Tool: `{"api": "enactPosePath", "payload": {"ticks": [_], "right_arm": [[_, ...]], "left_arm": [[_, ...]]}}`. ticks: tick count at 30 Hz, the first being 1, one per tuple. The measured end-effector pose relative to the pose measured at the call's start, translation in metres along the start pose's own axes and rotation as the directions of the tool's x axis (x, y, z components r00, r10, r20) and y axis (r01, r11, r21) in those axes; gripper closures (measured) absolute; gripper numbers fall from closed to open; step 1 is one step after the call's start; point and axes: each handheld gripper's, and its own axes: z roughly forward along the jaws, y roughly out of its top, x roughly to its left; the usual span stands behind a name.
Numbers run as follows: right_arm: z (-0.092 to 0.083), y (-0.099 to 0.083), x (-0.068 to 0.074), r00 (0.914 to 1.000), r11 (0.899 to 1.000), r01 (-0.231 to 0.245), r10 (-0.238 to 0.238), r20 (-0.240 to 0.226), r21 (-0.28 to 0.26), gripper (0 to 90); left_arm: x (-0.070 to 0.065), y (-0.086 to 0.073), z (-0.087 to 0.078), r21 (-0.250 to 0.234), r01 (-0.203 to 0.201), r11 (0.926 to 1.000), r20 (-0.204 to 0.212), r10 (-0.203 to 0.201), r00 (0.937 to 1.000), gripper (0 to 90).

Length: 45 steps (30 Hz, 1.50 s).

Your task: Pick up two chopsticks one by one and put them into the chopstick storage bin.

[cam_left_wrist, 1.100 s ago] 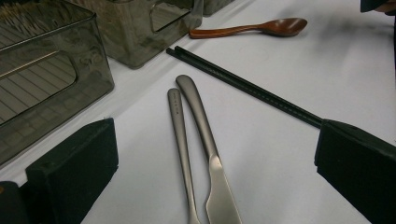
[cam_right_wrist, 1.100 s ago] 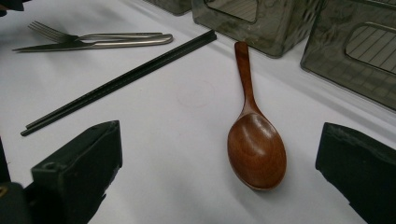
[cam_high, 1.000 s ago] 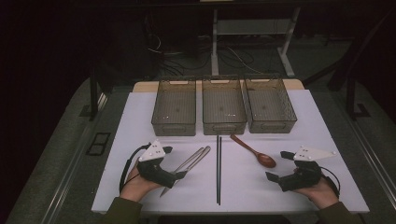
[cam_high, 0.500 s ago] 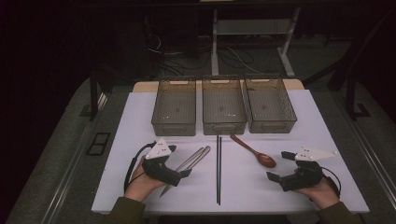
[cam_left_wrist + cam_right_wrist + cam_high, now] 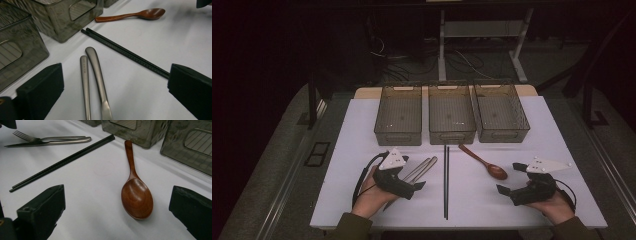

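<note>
In the high view, the left gripper point(image 5: 412, 186) sits in the lower left of the frame, right over the metal fork and knife point(image 5: 424, 168), which lie side by side on the white table point(image 5: 532, 125); the right gripper point(image 5: 507, 192) waits in the lower right, near the bowl of the wooden spoon point(image 5: 484, 162), and the black chopsticks point(image 5: 445, 180) lie in the middle, below three empty bins point(image 5: 452, 112). In the left gripper view, the jaws stand wide apart with both handles between them at the bottom centre, so I think it is best to lower straight, centre on one handle only, and close near its thick part. In the right gripper view, the jaws are also apart, holding nothing, and the spoon lies between them, nearer the right one.
</note>
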Motion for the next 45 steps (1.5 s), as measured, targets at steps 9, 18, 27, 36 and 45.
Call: {"api": "enactPosePath", "payload": {"ticks": [9, 18, 27, 36, 45], "right_arm": [[0.0, 0.0, 0.0, 1.0, 1.0, 0.0, 0.0, 0.0, -0.001, 0.8], [0.001, 0.0, 0.001, 1.0, 1.0, -0.003, 0.003, 0.001, 0.003, 0.8], [0.001, 0.0, 0.0, 1.0, 1.0, -0.007, 0.007, -0.002, -0.001, 0.8], [0.0, 0.0, -0.001, 0.9999, 1.0, -0.012, 0.012, -0.001, -0.003, 0.8], [0.0, 0.0, -0.001, 0.9999, 1.0, -0.017, 0.017, -0.003, -0.004, 0.8]], "left_arm": [[-0.009, 0.01, 0.013, 0.009, 0.004, 0.9999, 0.015, -0.004, 0.9999, 12.4], [-0.021, 0.016, 0.028, 0.022, -0.006, 0.9997, 0.058, 0.005, 0.9983, 25.2], [-0.013, 0.026, 0.048, 0.042, 0.016, 0.999, 0.037, -0.017, 0.9992, 55.3], [-0.021, 0.029, 0.061, 0.087, 0.005, 0.9962, 0.091, -0.013, 0.9958, 78.1], [-0.041, 0.027, 0.075, 0.121, -0.04, 0.9918, 0.168, 0.019, 0.9855, 89.0]]}}
